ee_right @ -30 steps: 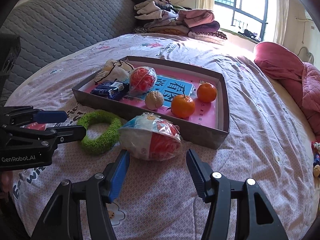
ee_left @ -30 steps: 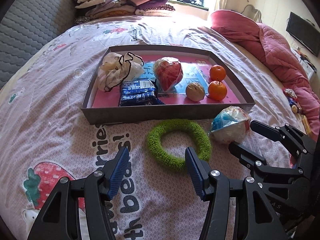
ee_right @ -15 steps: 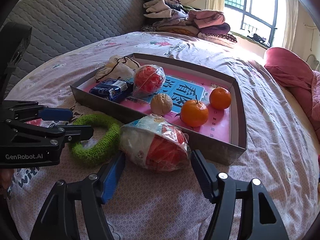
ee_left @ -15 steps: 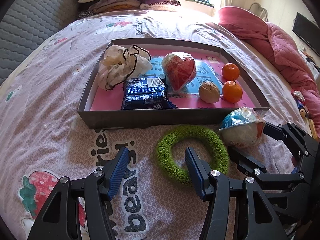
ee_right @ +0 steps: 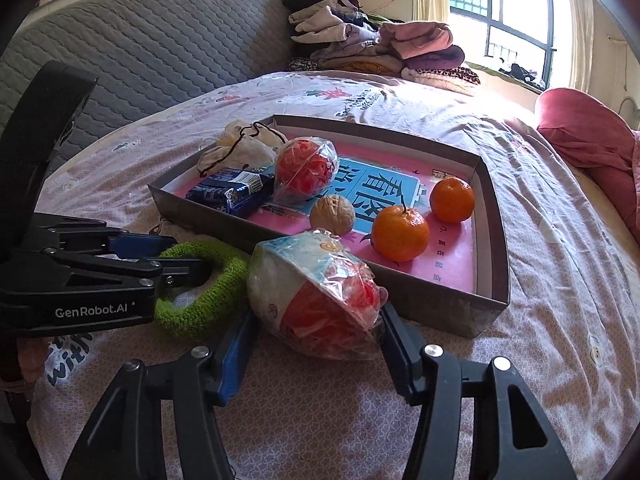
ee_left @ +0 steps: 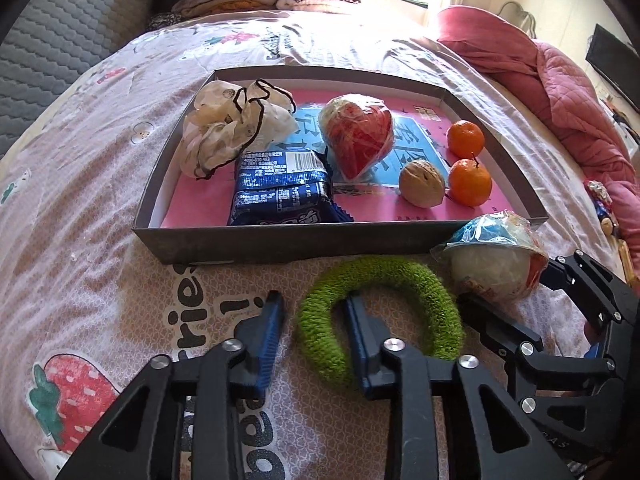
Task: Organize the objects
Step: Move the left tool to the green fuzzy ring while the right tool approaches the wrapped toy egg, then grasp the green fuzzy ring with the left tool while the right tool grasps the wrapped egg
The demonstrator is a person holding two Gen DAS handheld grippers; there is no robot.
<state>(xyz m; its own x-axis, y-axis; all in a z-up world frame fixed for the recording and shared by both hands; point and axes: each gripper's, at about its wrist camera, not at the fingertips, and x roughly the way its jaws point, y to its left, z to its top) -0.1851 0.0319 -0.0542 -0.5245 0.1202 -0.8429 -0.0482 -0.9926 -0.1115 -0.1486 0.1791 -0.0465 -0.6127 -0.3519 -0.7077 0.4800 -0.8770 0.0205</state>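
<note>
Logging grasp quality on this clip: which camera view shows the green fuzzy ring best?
The left wrist view. The green fuzzy ring lies close and nearly whole on the bedspread, the left gripper closing its jaws across the ring's left side. The right wrist view shows the ring smaller and side-on, partly hidden by that gripper and the wrapped bundle.

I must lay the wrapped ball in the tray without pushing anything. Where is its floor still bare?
Bare pink floor lies at the tray's near right corner, between the tangerines and the near wall, likely enough for the wrapped ball. A smaller patch lies between the blue packet and the walnut. The left half, with the cloth bag, is crowded.
</note>
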